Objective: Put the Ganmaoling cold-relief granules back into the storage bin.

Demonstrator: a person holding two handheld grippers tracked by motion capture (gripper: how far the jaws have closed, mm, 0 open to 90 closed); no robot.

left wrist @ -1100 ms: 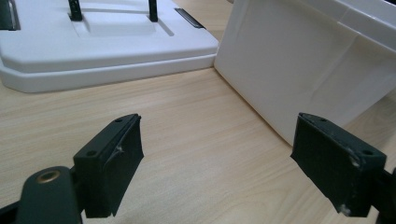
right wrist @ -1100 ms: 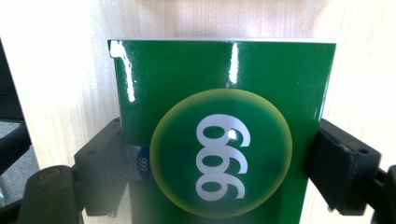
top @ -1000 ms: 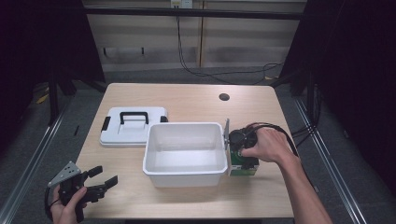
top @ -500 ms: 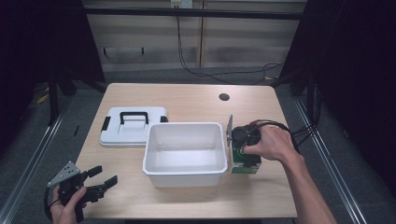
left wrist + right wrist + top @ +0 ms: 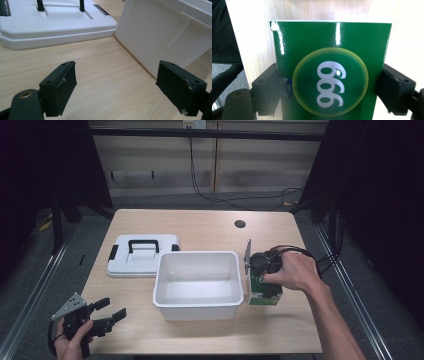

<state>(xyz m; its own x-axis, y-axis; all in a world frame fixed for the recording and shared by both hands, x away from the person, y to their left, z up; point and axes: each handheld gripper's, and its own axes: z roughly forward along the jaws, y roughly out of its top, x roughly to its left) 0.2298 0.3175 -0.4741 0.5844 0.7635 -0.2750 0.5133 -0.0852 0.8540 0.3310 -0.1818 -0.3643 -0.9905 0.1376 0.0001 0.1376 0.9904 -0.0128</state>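
A green box (image 5: 265, 296) with a yellow circle and white digits (image 5: 332, 62) stands on the table, right beside the right wall of an open white bin (image 5: 197, 255). My right gripper (image 5: 263, 284) comes down on it from above. Its jaws press on both sides of the box (image 5: 329, 90). The bin's white lid (image 5: 142, 257) with a black handle lies flat to the bin's left. My left gripper (image 5: 111, 312) is held open near the table's front left corner. It faces the bin's wall (image 5: 162, 32) and the lid (image 5: 55, 22), with nothing between its jaws (image 5: 125, 85).
A small round hole (image 5: 240, 224) sits in the tabletop at the back right. Black cables (image 5: 320, 262) trail from the right gripper off the table's right edge. Bare wood (image 5: 200, 332) lies in front of the bin.
The right hand has shifted slightly to the right while still on the green box. The left gripper has stayed where it was.
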